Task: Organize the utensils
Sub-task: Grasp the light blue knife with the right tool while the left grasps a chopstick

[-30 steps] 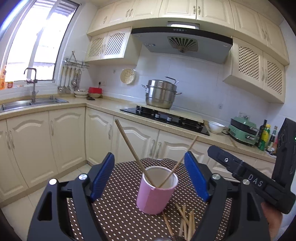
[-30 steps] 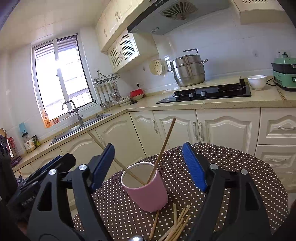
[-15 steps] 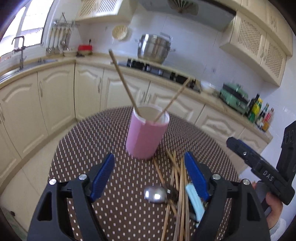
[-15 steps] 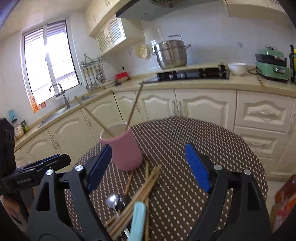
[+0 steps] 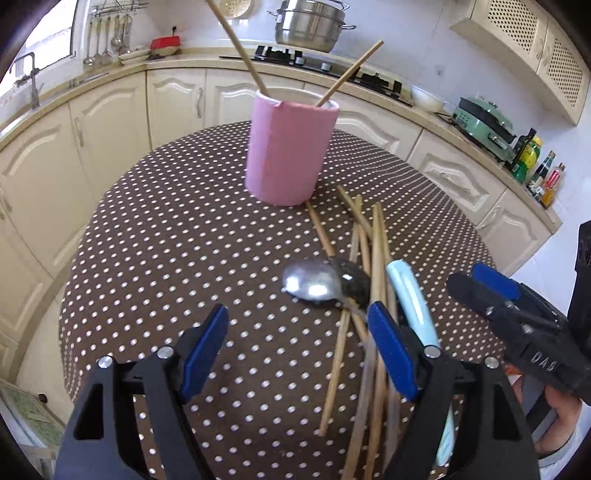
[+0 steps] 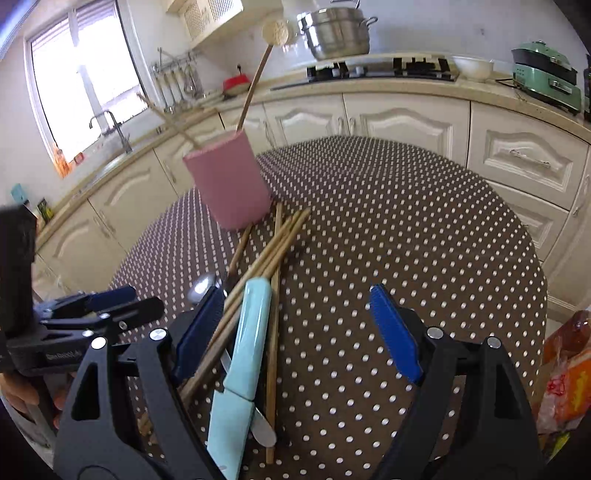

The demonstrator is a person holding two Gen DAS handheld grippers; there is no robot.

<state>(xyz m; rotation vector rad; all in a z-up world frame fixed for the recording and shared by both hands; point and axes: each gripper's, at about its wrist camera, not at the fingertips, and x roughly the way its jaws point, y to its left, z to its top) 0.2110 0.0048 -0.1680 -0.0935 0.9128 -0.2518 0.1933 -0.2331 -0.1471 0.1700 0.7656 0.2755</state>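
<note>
Both my tongs, left [image 5: 297, 354] and right [image 6: 295, 332], gape wide, gripping nothing. Chopsticks [image 5: 376, 258], spoon [image 5: 312, 282] and knife [image 6: 247, 339] lie on the bench [image 5: 166, 240] beside the pink cup [image 5: 290, 147].

The right claw [image 6: 299, 332] hangs over the dotted tabletop [image 6: 406, 229] with its blue pads [image 6: 395, 332] spread wide and nothing pressed between them. Under its left pad lies a heap of chopsticks [image 6: 275, 251], with a pale blue knife [image 6: 247, 343] (its blade tip peeking out near the bottom) across them and a spoon [image 6: 203, 286] just beside. Beyond the heap stands a pink cup [image 6: 229, 181], two chopsticks leaning out of it. The left claw [image 6: 107, 306] shows at the left edge, a hand [image 6: 22, 400] below it. Cabinets [image 6: 399, 122] and a pot [image 6: 338, 33] sit behind.
</note>
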